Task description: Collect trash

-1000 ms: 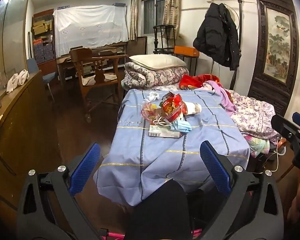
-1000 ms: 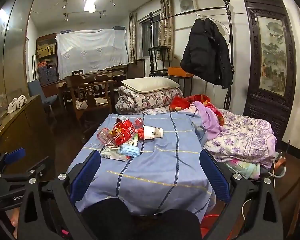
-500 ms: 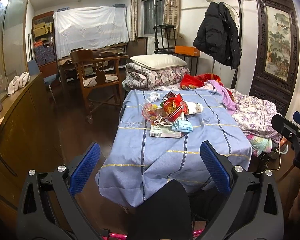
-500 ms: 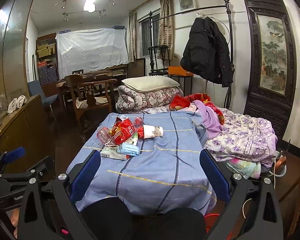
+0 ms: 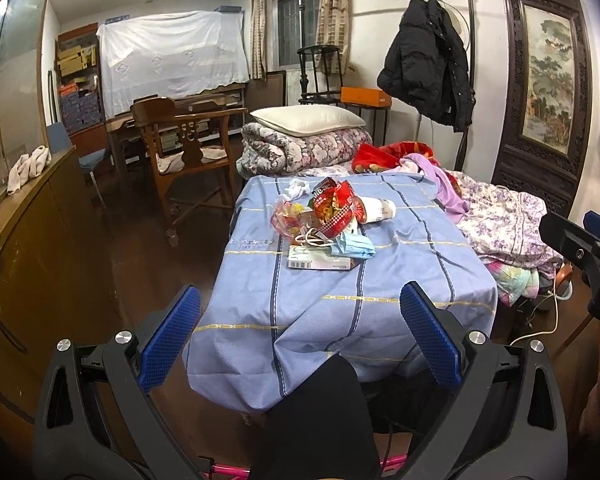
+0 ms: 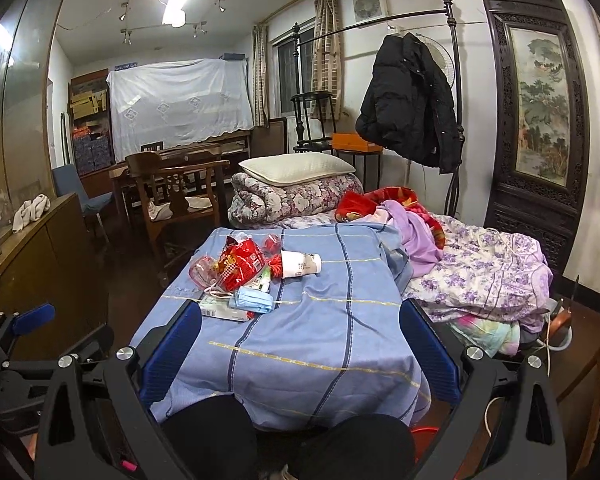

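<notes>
Left gripper (image 5: 298, 330): I hold it with jaws spread wide and empty, well short of the litter, aimed down the blue checked cloth (image 5: 400, 272).
Clear candy wrapper (image 5: 287, 217): leftmost of the pile, touching the red packet.
Red snack packet (image 5: 334, 208): crumpled, sitting on top of the heap.
Flat white box (image 5: 318, 259): nearest edge of the pile, partly under the mask.
Blue face mask (image 5: 354, 245): lies on the box; its white ear loops trail leftward.
Paper cup (image 5: 376, 210): on its side, right of the packet.
Right gripper (image 6: 300, 340): likewise agape, holding nothing, near the table's front edge.
Risk, snagging: I judge a loop could catch a finger and drag neighbouring pieces off.
Risk, cloth: a low pinch could gather fabric and tip the whole pile.
Risk, cup: it may roll when nudged.
</notes>
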The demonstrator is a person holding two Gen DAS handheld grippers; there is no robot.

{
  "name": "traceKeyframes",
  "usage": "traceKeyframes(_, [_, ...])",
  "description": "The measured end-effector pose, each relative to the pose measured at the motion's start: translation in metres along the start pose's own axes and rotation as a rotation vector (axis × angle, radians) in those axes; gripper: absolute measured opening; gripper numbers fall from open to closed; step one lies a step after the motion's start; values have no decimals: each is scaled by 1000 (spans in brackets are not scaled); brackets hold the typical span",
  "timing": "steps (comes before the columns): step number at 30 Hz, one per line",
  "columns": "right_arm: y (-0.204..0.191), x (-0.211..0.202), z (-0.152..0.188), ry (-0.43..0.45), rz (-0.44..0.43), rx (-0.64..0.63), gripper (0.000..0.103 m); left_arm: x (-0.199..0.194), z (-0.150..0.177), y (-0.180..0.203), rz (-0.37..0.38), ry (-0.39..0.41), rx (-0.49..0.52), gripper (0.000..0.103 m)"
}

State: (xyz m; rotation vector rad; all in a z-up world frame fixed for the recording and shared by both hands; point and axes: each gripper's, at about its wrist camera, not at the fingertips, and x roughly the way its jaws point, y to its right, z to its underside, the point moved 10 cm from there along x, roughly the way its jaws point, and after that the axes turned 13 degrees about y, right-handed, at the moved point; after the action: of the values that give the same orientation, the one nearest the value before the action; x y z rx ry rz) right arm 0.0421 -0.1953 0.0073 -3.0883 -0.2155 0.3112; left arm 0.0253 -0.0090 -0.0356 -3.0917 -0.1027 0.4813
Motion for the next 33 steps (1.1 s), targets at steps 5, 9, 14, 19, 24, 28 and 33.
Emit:
traceKeyframes(5, [-1, -2, 0, -2, -6, -11, 97, 0, -3, -2, -5, 7, -19, 96])
traceKeyframes(9, [1, -1, -1, -3, -4, 10, 97, 1, -2, -2, -6, -3, -25, 96])
traceKeyframes(14, [1, 1, 2, -9, 6, 6, 97, 2, 3, 1, -1, -6, -8, 96])
traceKeyframes(19, [-1, 1, 3, -7, 11, -11, 97, 3, 5, -1, 1, -9, -12, 96])
traceKeyframes(24, [-2, 4, 5, -13, 7, 2, 97, 5, 8, -3, -1, -14, -16, 96])
traceKeyframes(28, [-1, 7, 7, -20, 4, 21, 97, 10, 12, -5, 0, -25, -25, 96])
traceKeyframes(33, [3, 15, 16, -47, 1, 62, 97, 18, 18, -6, 2, -48, -35, 96])
